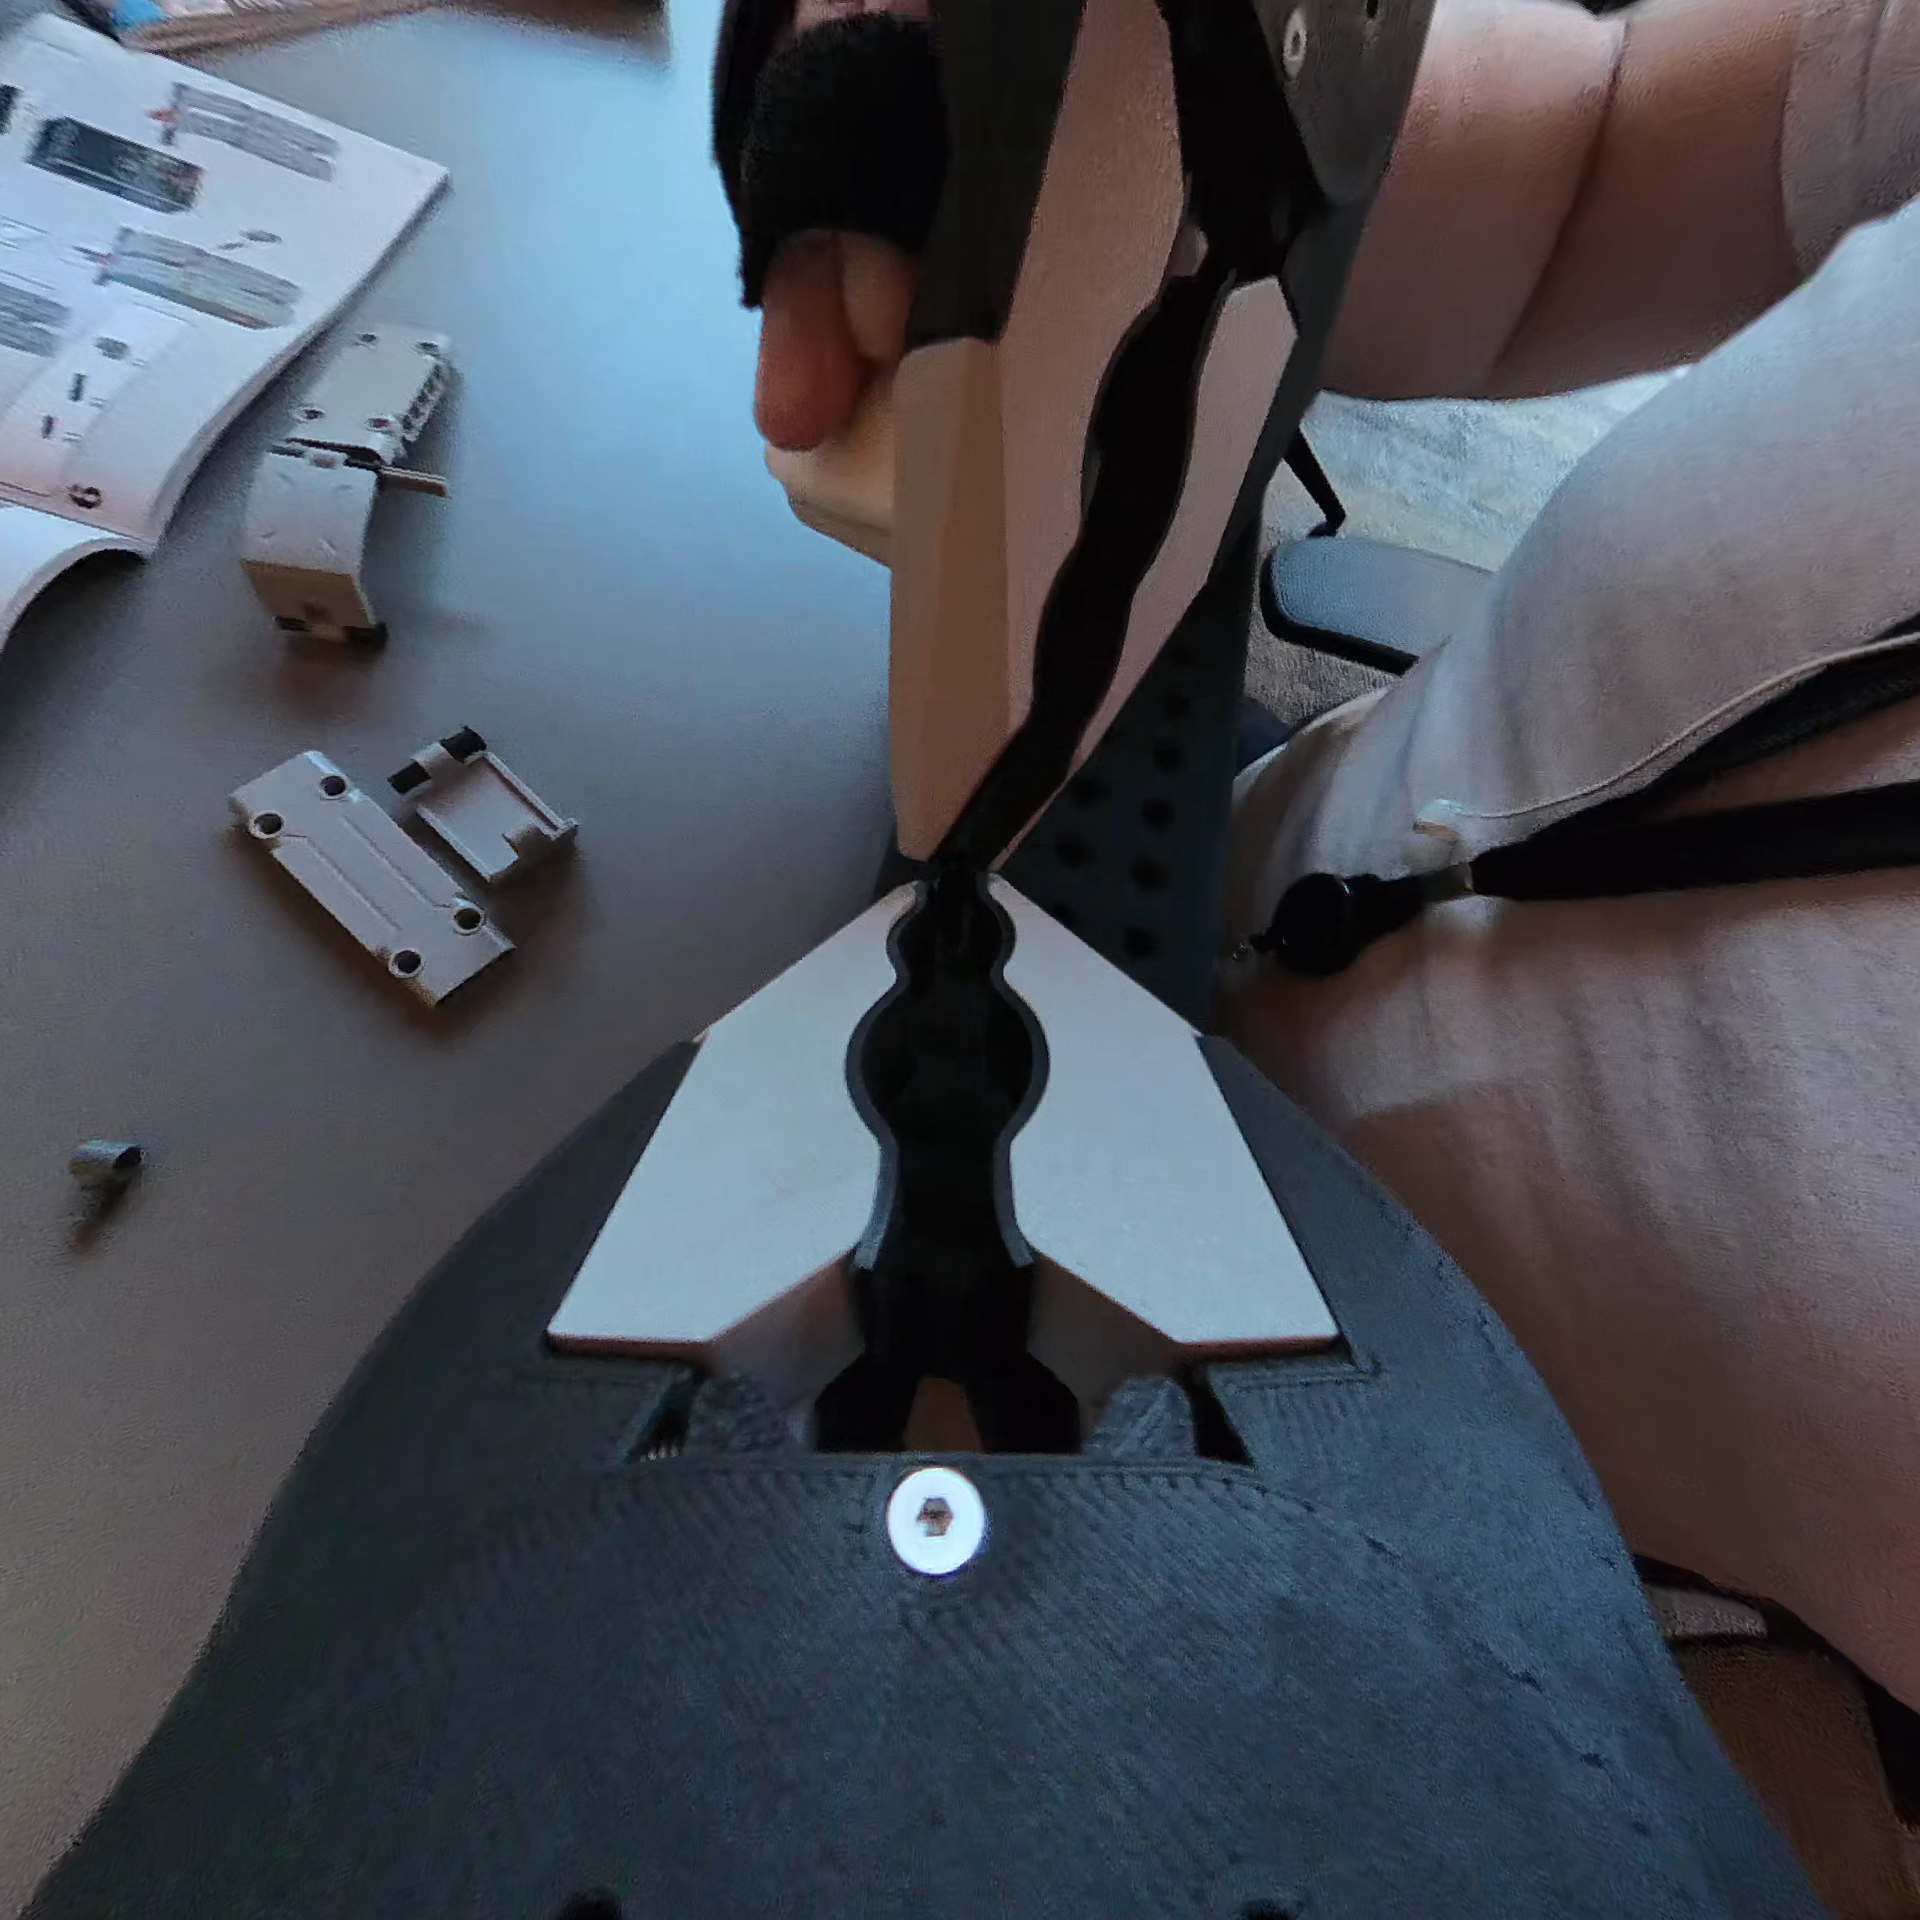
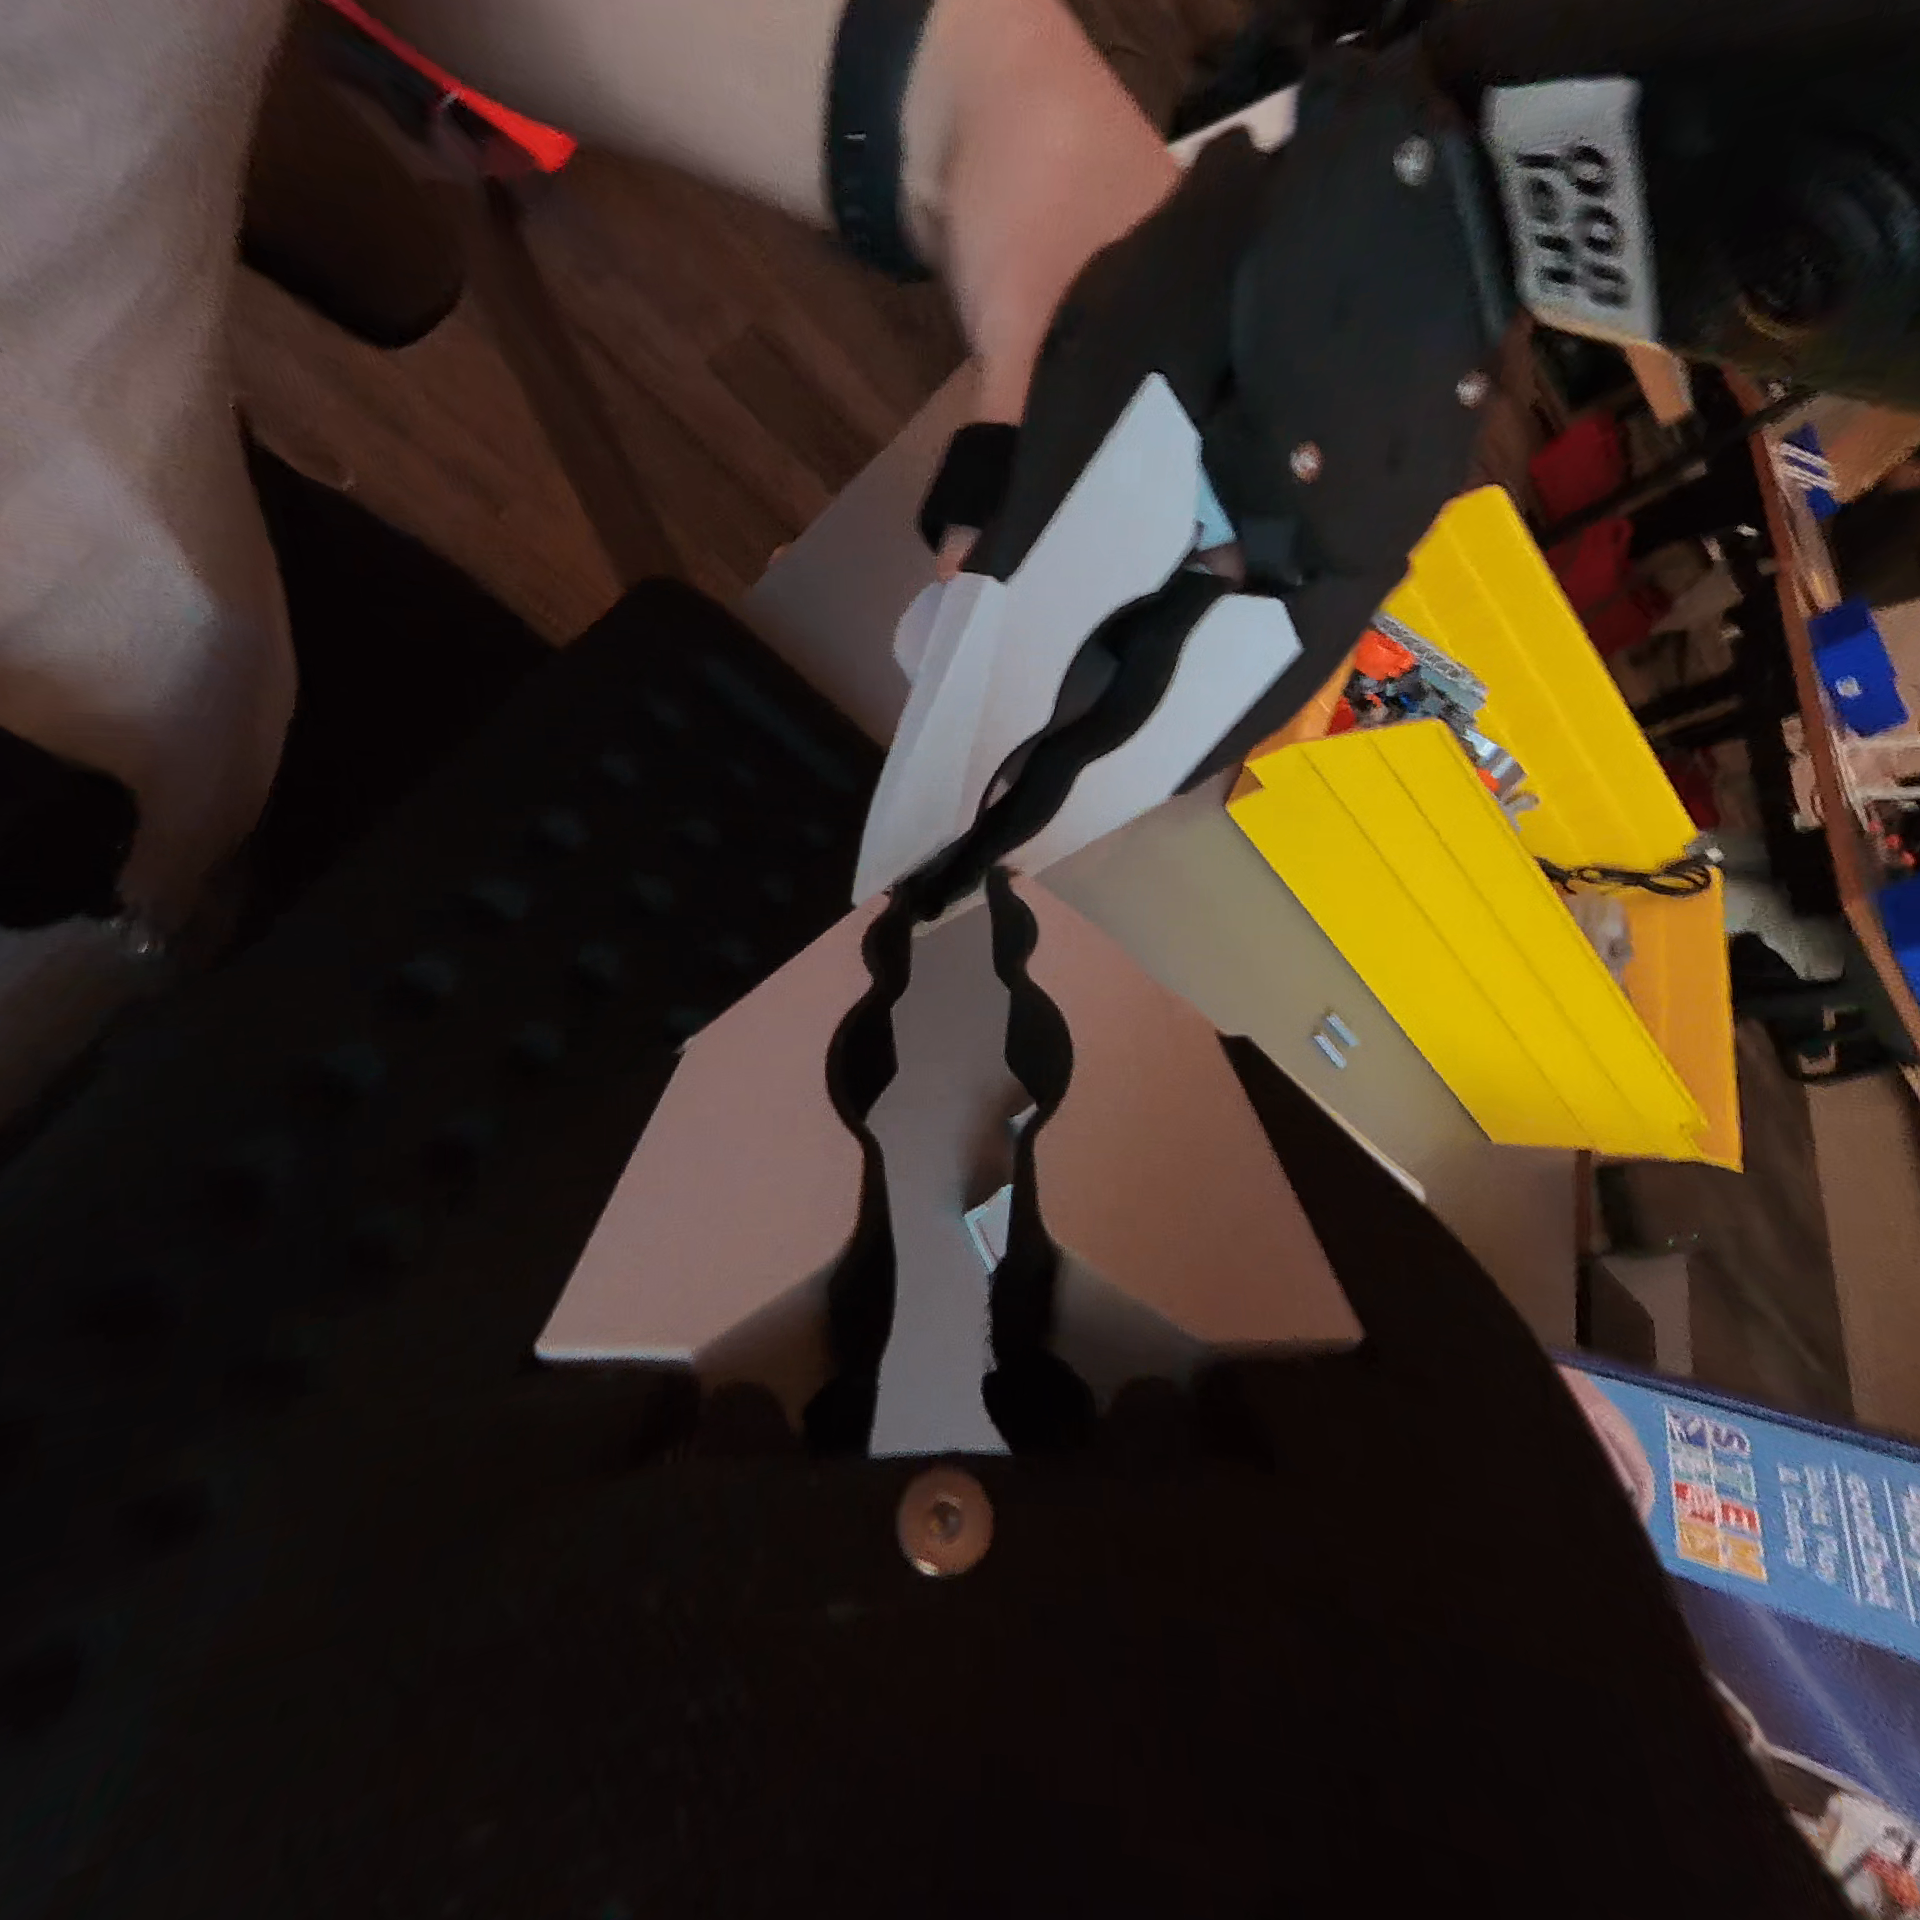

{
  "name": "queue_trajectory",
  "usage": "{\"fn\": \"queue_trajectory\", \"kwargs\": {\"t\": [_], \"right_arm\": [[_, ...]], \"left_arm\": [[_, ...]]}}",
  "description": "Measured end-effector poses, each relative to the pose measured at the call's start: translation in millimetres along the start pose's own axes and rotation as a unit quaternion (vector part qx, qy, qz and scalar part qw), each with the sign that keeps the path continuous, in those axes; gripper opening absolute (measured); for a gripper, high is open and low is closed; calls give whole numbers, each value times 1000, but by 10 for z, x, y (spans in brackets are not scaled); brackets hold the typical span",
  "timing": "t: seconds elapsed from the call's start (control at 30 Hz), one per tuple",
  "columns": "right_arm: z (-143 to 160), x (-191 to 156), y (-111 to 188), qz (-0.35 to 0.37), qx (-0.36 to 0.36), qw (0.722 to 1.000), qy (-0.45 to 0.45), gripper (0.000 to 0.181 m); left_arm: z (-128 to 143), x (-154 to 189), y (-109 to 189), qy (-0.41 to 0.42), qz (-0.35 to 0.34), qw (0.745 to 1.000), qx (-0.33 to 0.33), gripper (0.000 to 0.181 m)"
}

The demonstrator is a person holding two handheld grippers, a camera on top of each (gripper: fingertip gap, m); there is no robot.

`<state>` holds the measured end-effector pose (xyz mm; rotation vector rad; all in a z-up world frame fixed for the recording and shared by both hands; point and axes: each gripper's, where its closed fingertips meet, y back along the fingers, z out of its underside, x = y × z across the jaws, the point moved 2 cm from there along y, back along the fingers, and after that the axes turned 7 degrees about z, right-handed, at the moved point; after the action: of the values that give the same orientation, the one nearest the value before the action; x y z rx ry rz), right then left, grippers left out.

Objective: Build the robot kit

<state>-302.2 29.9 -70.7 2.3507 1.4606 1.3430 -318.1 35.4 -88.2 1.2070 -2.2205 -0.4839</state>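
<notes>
My left gripper (image 1: 953, 894) is shut, its pale fingers meeting at the tips above the table edge. My right gripper (image 1: 951, 854) comes down from the top of the left wrist view and meets it tip to tip. In the right wrist view my right gripper (image 2: 951, 899) stands a narrow gap apart, with light showing between the fingers. The left gripper (image 2: 925, 883) points its shut tips into that gap. A small pale piece (image 2: 992, 1216) shows in the gap; I cannot tell what it is. A hand in a black fingerless glove (image 1: 831, 208) holds the right gripper.
On the dark brown table (image 1: 623, 520) lie an open instruction booklet (image 1: 156, 260), a grey brick assembly (image 1: 343, 478), a flat grey plate (image 1: 364, 878), a smaller grey part (image 1: 483, 805) and a tiny dark piece (image 1: 104, 1158). The person's torso (image 1: 1558, 1091) is right. Yellow bins (image 2: 1507, 883), a blue box (image 2: 1787, 1558). Left and right tips are no more than a few centimetres apart.
</notes>
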Motion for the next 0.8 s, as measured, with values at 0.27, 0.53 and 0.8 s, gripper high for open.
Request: {"fn": "queue_trajectory", "kwargs": {"t": [0.27, 0.53, 0.8], "right_arm": [[15, -168, 0, -75, -26, 996, 36, 8], [53, -111, 73, -60, -20, 998, -3, 1], [237, 42, 202, 8, 14, 995, -99, 0]], "left_arm": [[60, 82, -89, -28, 52, 996, -72, 5], [8, 58, -102, -14, 88, 994, -58, 7], [-31, -87, 20, 34, 100, 991, 77, 0]]}}
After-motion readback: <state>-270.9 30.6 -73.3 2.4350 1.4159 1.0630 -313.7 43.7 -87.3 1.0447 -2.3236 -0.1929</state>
